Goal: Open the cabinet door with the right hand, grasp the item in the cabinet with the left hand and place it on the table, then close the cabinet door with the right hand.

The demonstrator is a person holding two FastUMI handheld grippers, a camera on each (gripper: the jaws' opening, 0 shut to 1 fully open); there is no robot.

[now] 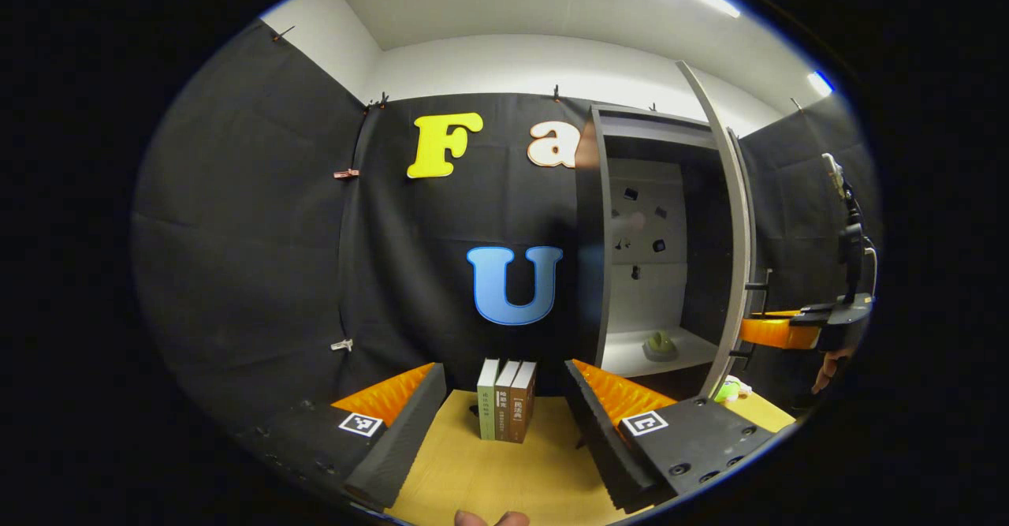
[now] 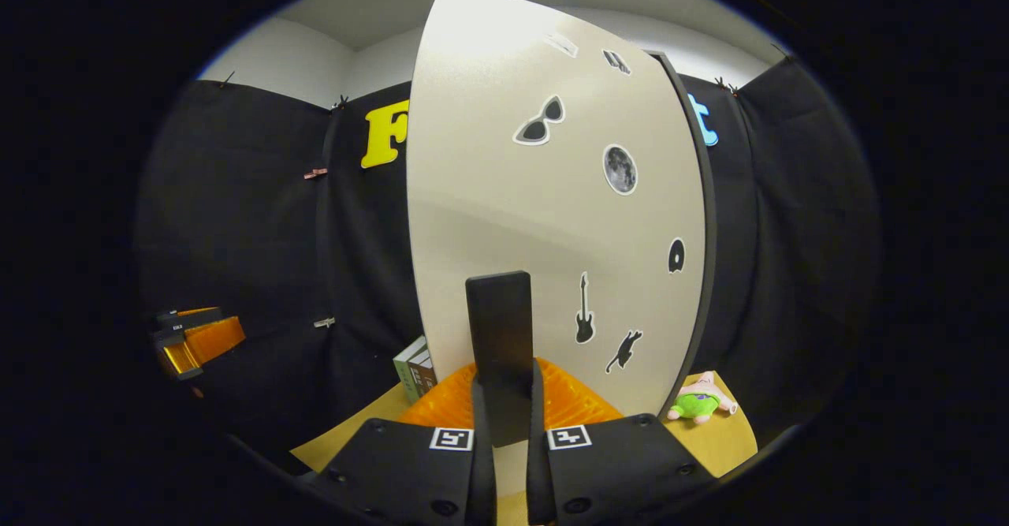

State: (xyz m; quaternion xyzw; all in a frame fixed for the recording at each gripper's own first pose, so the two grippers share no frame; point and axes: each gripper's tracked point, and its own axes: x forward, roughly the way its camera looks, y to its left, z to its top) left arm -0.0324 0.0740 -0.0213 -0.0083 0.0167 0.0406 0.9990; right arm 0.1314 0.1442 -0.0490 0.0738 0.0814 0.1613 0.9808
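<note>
In the left gripper view, the left gripper (image 1: 504, 423) sits low over the wooden surface (image 1: 489, 479). Its fingers are spread wide apart and hold nothing. Just past them, three books (image 1: 507, 400) stand upright on the surface. Farther back and to the right is the cabinet (image 1: 654, 250). The cabinet door (image 1: 729, 234) is swung open. On the low shelf inside sits a small round item (image 1: 660, 345), pale green, touching nothing else. At the far right, the right gripper (image 1: 776, 331) is at the door's edge by the dark handle (image 1: 757, 313), with part of a hand (image 1: 828, 368) below it.

In the right gripper view, the right gripper's fingers (image 2: 441, 463) are squeezed close on the dark handle, which stands up between them. Right behind it is the pale door with small stickers (image 2: 620, 169) on it. A little green and pink toy (image 2: 698, 404) lies on the surface by the door's bottom corner.
</note>
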